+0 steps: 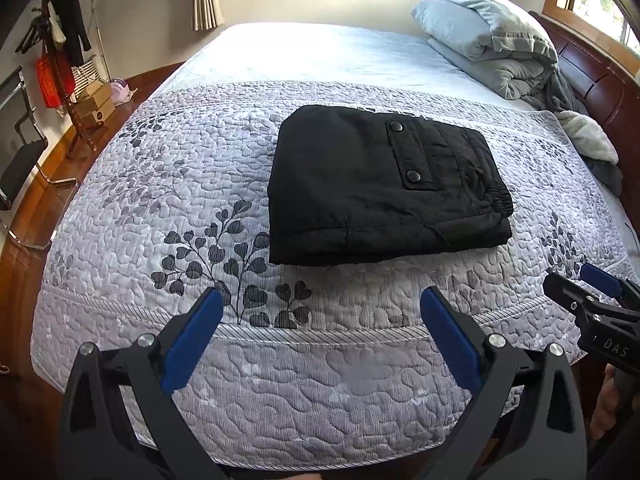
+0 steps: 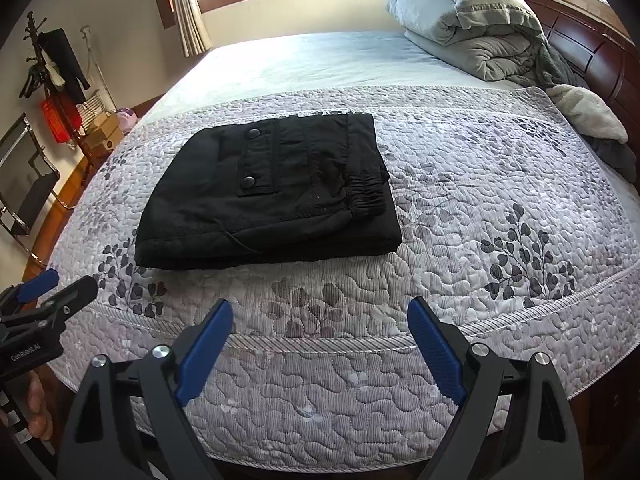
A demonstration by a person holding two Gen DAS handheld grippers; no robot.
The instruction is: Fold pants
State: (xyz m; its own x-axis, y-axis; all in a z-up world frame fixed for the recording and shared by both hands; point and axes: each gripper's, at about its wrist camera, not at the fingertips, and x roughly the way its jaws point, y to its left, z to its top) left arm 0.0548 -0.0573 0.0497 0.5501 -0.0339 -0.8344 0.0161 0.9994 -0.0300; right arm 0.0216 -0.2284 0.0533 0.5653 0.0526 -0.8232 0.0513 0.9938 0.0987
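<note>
The black pants [image 1: 380,188] lie folded into a compact rectangle on the quilted bed cover [image 1: 160,200], with a snap-button pocket flap on top and the elastic waistband at the right. They also show in the right wrist view [image 2: 272,196]. My left gripper [image 1: 322,312] is open and empty, held back above the near edge of the bed, apart from the pants. My right gripper [image 2: 320,320] is open and empty too, at the same near edge. Each gripper shows at the side of the other's view: the right one [image 1: 588,296], the left one [image 2: 52,292].
A folded grey duvet and pillow [image 1: 492,40] are stacked at the bed's far right by the dark wooden headboard [image 1: 592,80]. A white fleece [image 1: 588,136] lies beside them. A coat rack [image 1: 60,40], boxes and a chair [image 1: 20,152] stand left of the bed.
</note>
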